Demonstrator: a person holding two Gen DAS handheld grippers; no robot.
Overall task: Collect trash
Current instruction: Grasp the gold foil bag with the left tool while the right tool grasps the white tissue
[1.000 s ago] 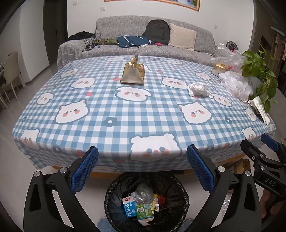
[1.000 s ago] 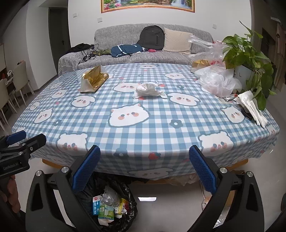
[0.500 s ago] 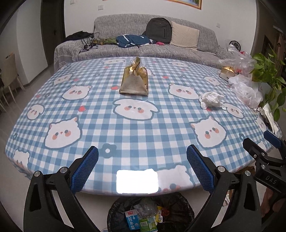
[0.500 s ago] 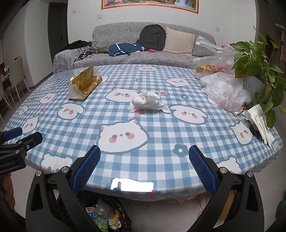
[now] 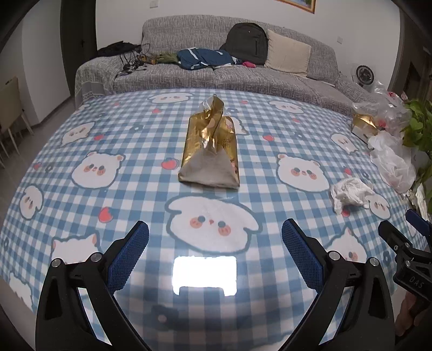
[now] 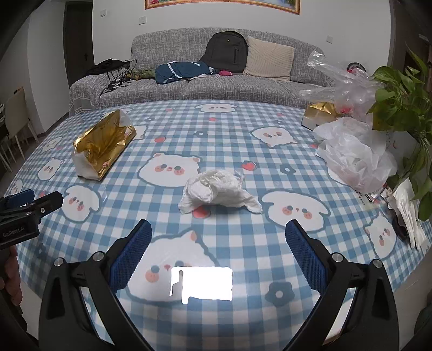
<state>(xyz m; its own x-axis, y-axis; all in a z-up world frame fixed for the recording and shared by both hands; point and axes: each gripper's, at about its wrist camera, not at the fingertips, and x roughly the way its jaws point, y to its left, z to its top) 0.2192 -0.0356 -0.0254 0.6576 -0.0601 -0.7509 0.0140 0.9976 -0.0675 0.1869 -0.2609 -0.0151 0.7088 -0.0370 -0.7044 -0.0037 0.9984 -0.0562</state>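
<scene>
Two tongs, left [image 5: 215, 243] and right [image 6: 218, 241], gape empty: gold bag [image 5: 212, 151] and crumpled tissue [image 6: 217, 190] each lie at twelve o'clock.

Walls: plain white, light switches [image 6: 142, 19] high on the back wall.
Picture: framed landscape [image 6: 221, 5], top edge cut off.
Sofa: grey fabric [image 6: 189, 86], behind the table, carrying a black backpack [image 6: 226, 51] and a beige cushion [image 6: 268, 59].
Door: dark [image 6: 78, 46], left.
Chair: pale [image 5: 9, 108], far left.
Table: blue check cloth [image 5: 140, 151] with bear faces.
Floor: grey [image 5: 46, 121].
</scene>
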